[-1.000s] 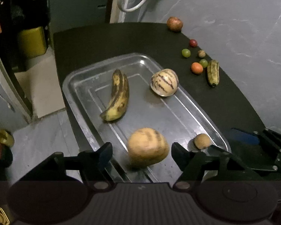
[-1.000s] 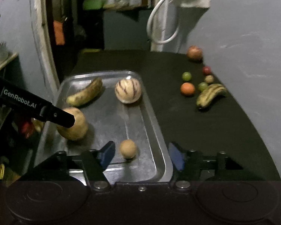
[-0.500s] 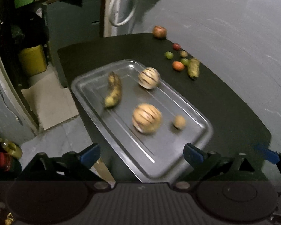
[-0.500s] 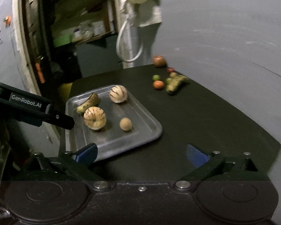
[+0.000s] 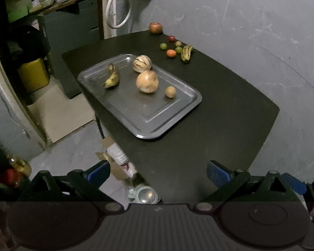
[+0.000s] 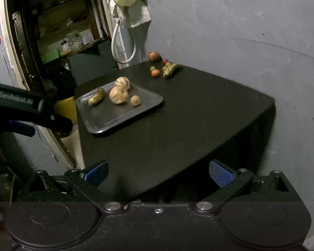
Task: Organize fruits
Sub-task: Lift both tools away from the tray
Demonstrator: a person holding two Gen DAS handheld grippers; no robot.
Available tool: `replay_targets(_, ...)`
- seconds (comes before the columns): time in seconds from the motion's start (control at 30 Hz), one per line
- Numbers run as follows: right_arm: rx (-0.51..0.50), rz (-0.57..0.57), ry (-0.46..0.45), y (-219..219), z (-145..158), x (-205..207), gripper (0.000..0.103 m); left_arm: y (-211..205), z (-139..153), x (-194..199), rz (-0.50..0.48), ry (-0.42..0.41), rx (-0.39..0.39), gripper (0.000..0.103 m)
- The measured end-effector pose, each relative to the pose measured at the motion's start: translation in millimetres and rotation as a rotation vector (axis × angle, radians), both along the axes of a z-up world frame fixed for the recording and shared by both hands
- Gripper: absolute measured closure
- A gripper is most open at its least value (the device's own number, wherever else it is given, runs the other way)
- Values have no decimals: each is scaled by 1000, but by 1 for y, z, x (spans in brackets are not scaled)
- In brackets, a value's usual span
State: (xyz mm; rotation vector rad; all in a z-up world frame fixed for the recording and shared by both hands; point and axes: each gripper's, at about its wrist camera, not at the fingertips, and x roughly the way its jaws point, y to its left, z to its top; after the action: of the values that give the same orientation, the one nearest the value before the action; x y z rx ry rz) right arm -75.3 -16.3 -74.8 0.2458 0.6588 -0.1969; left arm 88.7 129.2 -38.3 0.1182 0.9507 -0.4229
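Both pulled back from tray [image 5: 190,104] | left hand-held gripper [image 5: 158,170], right hand-held gripper [image 6: 158,172]: wide, empty | bottle [image 5: 119,156] left view only

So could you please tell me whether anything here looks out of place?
Yes: the metal tray lies askew, one corner overhanging the black table, and a spotted banana sits outside with small round fruits.

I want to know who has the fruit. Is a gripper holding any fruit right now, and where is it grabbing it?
No. The left gripper and right gripper are both open and empty; the fruit sits on the tray and table.
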Motion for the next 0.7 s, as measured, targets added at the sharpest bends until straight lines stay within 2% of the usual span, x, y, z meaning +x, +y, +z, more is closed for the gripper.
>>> replay_targets(0.3,-31,10,1,7,10,-18,1,27,9,-27,24,-11,-20,2)
replay_targets(0.5,-73,-1,27,8,22,-7,1,59,8,-28,56,-10,-65,1)
replay_targets(0.7,-118,-53,52,20,35,19,1,99,-4,-13,78,-15,-108,1)
